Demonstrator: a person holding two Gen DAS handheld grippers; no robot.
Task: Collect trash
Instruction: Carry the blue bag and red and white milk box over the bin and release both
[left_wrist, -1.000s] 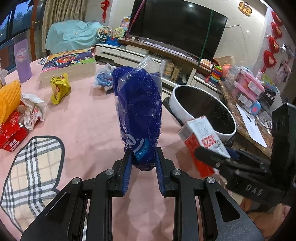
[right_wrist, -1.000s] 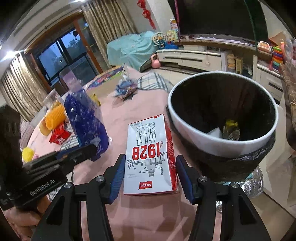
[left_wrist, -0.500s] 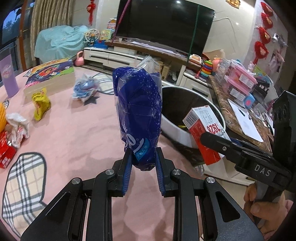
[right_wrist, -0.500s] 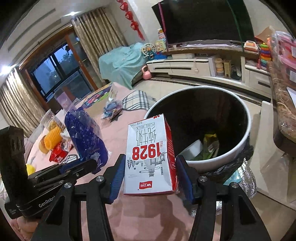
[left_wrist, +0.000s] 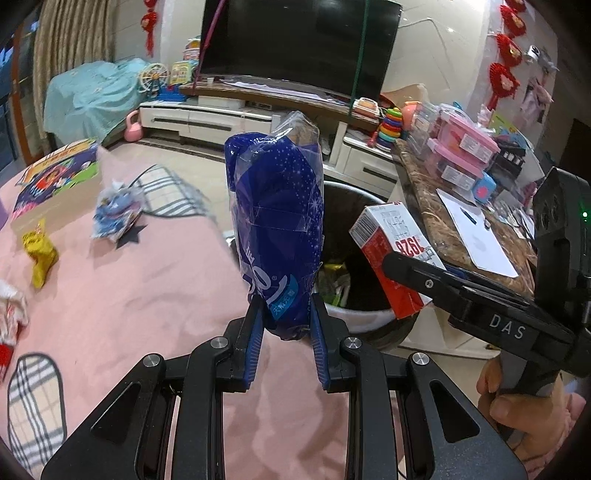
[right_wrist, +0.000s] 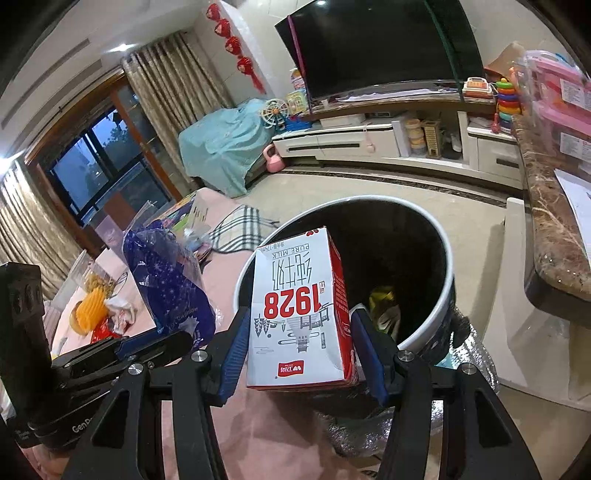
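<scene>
My left gripper (left_wrist: 286, 321) is shut on a blue plastic bag (left_wrist: 279, 236) and holds it upright near the table's edge, in front of the trash bin (left_wrist: 364, 317). My right gripper (right_wrist: 297, 343) is shut on a red and white milk carton (right_wrist: 299, 310) marked 1928, held over the near rim of the white bin (right_wrist: 439, 306) with its black liner. Trash lies at the bin's bottom (right_wrist: 384, 306). The carton also shows in the left wrist view (left_wrist: 391, 254), and the blue bag in the right wrist view (right_wrist: 170, 288).
The pink tablecloth (left_wrist: 129, 295) holds a yellow wrapper (left_wrist: 38, 254), a crumpled blue wrapper (left_wrist: 116, 210), a picture book (left_wrist: 55, 177) and white and red wrappers (left_wrist: 9, 314). A marble counter (left_wrist: 443, 218) with boxes stands right of the bin. A TV stand (right_wrist: 369, 140) is behind.
Both grippers have moved right and forward, off the table toward the bin. The carton now hangs over the bin's near rim and the blue bag is close to the bin.
</scene>
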